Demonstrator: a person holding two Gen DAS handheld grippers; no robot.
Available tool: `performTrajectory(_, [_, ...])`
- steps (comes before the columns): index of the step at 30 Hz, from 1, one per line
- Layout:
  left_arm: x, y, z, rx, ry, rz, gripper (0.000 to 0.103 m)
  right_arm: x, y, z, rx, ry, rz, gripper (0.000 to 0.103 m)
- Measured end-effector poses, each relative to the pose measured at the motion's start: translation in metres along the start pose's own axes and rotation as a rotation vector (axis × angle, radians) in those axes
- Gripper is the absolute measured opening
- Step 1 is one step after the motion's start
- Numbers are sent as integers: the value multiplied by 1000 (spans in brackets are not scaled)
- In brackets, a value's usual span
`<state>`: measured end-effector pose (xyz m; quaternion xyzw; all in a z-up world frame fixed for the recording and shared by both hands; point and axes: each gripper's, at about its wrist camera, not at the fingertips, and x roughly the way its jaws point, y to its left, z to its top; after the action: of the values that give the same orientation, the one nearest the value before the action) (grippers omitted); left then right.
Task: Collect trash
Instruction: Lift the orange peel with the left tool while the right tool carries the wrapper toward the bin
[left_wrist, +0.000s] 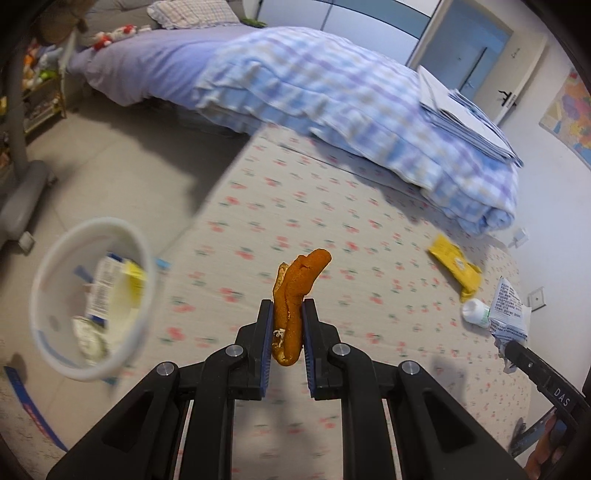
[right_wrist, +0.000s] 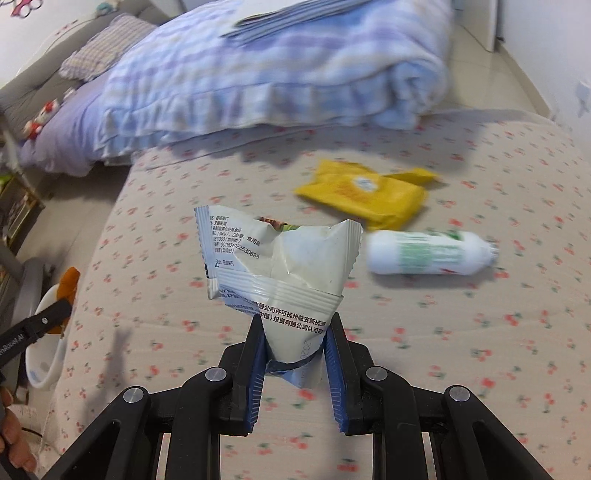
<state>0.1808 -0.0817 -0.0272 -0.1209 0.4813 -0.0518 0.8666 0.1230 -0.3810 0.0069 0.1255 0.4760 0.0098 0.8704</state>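
Above the cherry-print mattress (left_wrist: 332, 206), left gripper (left_wrist: 288, 306) pinches an orange peel (left_wrist: 295, 295) (curled); right gripper (right_wrist: 295, 321) clamps a crumpled white wrapper (right_wrist: 280, 258).

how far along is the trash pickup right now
Done: some packaging already lies in the white plastic bin. In hand: left gripper clamps an orange peel; right gripper clamps a white printed wrapper. Left: yellow packet and white bottle.
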Motion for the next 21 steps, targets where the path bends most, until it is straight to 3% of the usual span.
performTrajectory(21, [-44,158,10,-135,-13,138,16,57,149,-16,-185,62,114,26])
